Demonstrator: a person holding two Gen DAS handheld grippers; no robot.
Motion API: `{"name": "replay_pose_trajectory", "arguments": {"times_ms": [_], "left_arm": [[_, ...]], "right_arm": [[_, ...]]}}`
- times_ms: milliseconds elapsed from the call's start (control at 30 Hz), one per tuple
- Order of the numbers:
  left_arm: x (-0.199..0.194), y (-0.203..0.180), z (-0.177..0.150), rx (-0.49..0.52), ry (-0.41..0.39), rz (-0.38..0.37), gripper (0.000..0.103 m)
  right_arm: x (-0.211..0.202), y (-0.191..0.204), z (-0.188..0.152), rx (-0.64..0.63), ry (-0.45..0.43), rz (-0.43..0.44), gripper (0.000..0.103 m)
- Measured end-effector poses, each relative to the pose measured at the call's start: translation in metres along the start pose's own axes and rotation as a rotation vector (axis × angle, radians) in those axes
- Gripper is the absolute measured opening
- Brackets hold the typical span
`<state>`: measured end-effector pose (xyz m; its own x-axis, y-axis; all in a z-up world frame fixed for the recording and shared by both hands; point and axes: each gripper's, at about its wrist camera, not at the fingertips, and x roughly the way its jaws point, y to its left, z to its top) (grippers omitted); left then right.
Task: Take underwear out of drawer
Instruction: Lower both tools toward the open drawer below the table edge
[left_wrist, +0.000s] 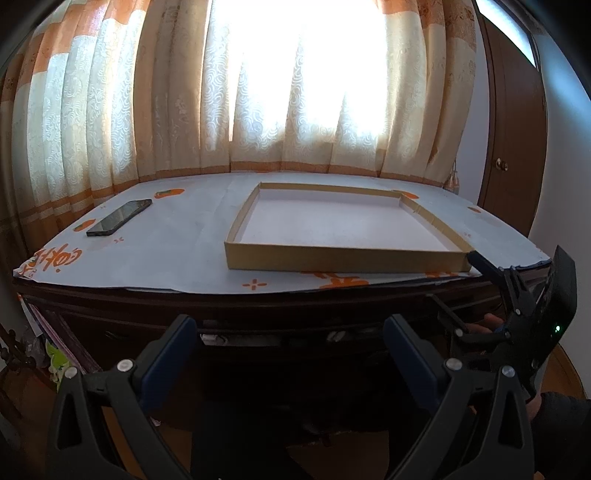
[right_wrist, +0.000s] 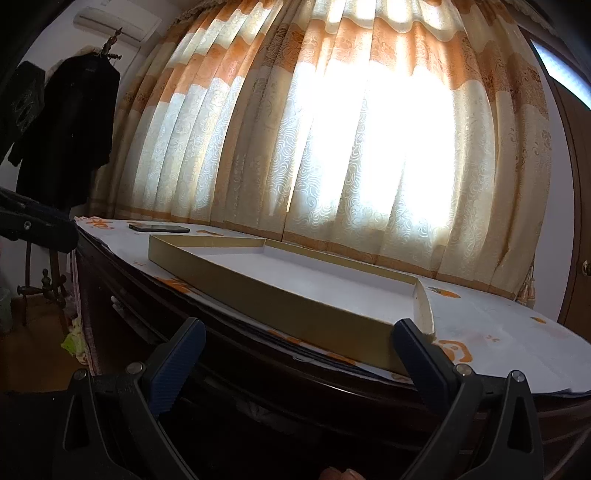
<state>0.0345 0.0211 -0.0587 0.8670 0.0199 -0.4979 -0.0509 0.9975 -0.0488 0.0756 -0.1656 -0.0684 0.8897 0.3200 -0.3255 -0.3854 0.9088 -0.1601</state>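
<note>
Dark wood: the dresser front filled the lower part of both wrist views, with its top drawer (left_wrist: 280, 338) standing only a crack ajar. Pale fabric showed in that gap, probably the underwear (left_wrist: 212, 338), though too little was visible to be sure of shape or number; it looked soft and bunched, still wholly inside.

Left claw (left_wrist: 290, 345): fingers spread wide, nothing between them, aimed at the drawer front. Right claw (right_wrist: 299, 347): likewise spread and empty, held low near the table (right_wrist: 498, 321) edge, just below the corner of the shallow cardboard tray (right_wrist: 236, 273).

Judgement: opening stage, no garment taken. The drawer needed pulling out further before any grasp; after that, one claw must reach in and pinch a fold of cloth.

On the paper-covered top lay the tray, empty, and a phone (left_wrist: 119, 218) well to its left. The tray looked a likely place to put the garment, unconfirmed.
</note>
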Motion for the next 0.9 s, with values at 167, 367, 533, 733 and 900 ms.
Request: {"name": "replay_pose_trajectory", "arguments": {"times_ms": [167, 367, 533, 733, 900], "left_arm": [[0.006, 0.001, -0.004, -0.007, 0.022, -0.003, 0.103], [0.009, 0.005, -0.007, -0.017, 0.03, 0.003, 0.103], [0.01, 0.009, -0.009, -0.031, 0.035, 0.005, 0.103], [0.009, 0.006, -0.01, -0.024, 0.038, 0.002, 0.103], [0.007, 0.006, -0.009, -0.021, 0.033, 0.005, 0.103]], "right_arm": [[0.002, 0.006, -0.004, -0.048, -0.042, -0.014, 0.102], [0.011, 0.008, -0.01, -0.069, -0.059, -0.022, 0.102], [0.016, 0.011, -0.017, -0.087, -0.049, -0.024, 0.102], [0.017, 0.014, -0.02, -0.116, -0.059, -0.013, 0.102], [0.022, 0.019, -0.022, -0.163, -0.045, 0.01, 0.102]]}}
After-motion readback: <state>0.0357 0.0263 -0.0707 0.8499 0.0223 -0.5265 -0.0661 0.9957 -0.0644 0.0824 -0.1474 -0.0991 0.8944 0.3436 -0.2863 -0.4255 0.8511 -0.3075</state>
